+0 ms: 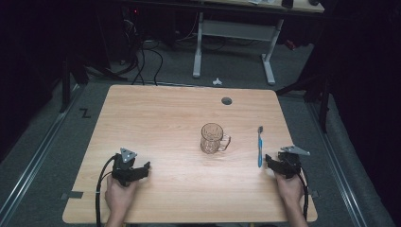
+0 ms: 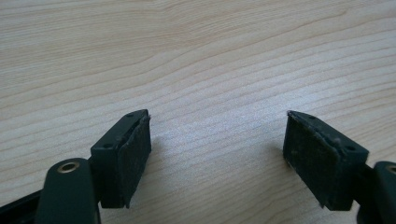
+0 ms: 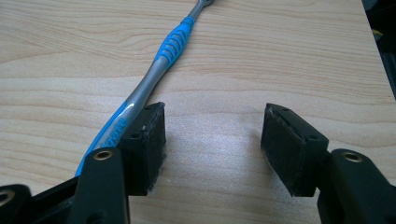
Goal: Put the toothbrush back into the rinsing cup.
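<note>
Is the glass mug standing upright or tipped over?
Upright: the glass mug stands on its base on the table, round mouth facing up, handle to the side.

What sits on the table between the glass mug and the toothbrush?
Nothing: in the high view, bare wood separates the glass mug, its handle pointing that way, from the toothbrush.

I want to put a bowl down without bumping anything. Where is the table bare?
Bare: the whole left half of the table, the far strip behind the glass mug up to the cable hole, and the near middle between the left gripper and right gripper. Crowded: the right side, where the toothbrush lies beside the mug.
</note>
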`<state>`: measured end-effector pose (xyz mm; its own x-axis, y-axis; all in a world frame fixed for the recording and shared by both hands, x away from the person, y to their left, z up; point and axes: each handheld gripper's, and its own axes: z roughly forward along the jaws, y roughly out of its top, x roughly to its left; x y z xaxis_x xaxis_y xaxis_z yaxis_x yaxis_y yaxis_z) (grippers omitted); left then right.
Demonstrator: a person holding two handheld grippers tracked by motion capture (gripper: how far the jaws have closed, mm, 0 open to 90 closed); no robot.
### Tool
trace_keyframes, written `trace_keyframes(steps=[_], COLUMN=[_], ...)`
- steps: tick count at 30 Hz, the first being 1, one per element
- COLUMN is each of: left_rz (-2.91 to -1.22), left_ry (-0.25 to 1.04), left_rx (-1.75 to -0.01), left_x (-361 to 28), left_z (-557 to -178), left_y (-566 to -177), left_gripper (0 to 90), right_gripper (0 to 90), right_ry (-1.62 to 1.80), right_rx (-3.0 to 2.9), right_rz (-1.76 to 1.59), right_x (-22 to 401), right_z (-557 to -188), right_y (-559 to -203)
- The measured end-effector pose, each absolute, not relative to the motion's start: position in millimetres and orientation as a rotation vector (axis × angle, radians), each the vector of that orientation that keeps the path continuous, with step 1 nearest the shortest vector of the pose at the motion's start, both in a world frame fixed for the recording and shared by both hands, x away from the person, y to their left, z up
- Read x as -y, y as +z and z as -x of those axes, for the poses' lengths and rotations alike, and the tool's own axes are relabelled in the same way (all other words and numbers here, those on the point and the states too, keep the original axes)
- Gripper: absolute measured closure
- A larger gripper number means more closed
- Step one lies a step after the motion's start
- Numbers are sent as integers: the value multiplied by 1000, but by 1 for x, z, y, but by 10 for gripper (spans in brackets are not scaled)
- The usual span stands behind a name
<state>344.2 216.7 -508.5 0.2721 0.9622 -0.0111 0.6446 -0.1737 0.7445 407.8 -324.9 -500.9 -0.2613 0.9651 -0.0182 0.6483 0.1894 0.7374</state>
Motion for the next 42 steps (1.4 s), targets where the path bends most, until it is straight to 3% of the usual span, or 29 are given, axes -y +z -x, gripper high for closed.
trace_keyframes(steps=[22, 28, 42], left_rz=[-1901, -1902, -1903], left_ry=[631, 630, 629], left_rx=[-1447, -1446, -1444], left_x=[-217, -217, -217], left_z=[-344, -344, -344], left_y=[-508, -508, -508], left_gripper=[240, 239, 239], right_gripper=[419, 500, 552], right_ry=[858, 863, 913], right_rx=[-1983, -1972, -2012], right_rz=[-1507, -1521, -1528], right_x=[325, 326, 325], right_z=[-407, -405, -406], right_y=[-501, -500, -486])
